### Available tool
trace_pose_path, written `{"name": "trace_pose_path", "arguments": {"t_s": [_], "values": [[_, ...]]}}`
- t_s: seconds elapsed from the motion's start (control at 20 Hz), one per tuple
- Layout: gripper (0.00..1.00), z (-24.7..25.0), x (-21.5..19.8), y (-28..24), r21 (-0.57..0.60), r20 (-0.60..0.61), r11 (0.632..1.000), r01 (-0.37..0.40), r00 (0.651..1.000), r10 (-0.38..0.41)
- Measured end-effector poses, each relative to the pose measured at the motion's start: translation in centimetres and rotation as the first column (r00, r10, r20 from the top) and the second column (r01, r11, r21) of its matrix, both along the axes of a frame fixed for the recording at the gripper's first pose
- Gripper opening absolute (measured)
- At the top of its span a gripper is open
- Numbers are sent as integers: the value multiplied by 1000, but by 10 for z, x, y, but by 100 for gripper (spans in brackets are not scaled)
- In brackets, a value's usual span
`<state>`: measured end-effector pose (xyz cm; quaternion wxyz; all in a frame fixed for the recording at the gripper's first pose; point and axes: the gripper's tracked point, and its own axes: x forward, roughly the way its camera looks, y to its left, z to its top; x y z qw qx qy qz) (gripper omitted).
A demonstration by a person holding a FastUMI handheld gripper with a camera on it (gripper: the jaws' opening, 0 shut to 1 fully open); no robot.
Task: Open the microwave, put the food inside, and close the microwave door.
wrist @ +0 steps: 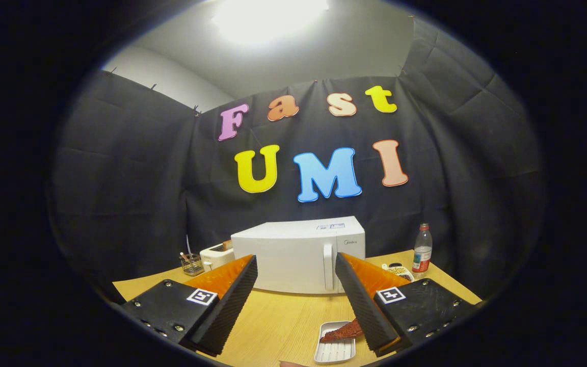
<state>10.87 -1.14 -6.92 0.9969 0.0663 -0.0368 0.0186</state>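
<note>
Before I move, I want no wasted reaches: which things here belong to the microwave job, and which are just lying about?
For the job: microwave, door shut; its handle; food on the white tray; gripper, jaws open.

Lying about: bottle, toaster, wire holder, small dish.

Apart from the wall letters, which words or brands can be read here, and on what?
Brand mark on microwave door: too blurred.
Sticker on its top: too small.
Bottle label: too small.
Open claw, short of the microwave: square markers, no words.
</note>
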Motion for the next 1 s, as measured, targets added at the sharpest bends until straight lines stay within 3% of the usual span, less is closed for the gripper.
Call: {"name": "trace_pose_path", "arguments": {"t_s": [0.4,1.0], "values": [[98,-65,89,-20,10,-100,998,62,993,-61],[99,-106,198,-49,-5,-154,988,156,976,-155]]}}
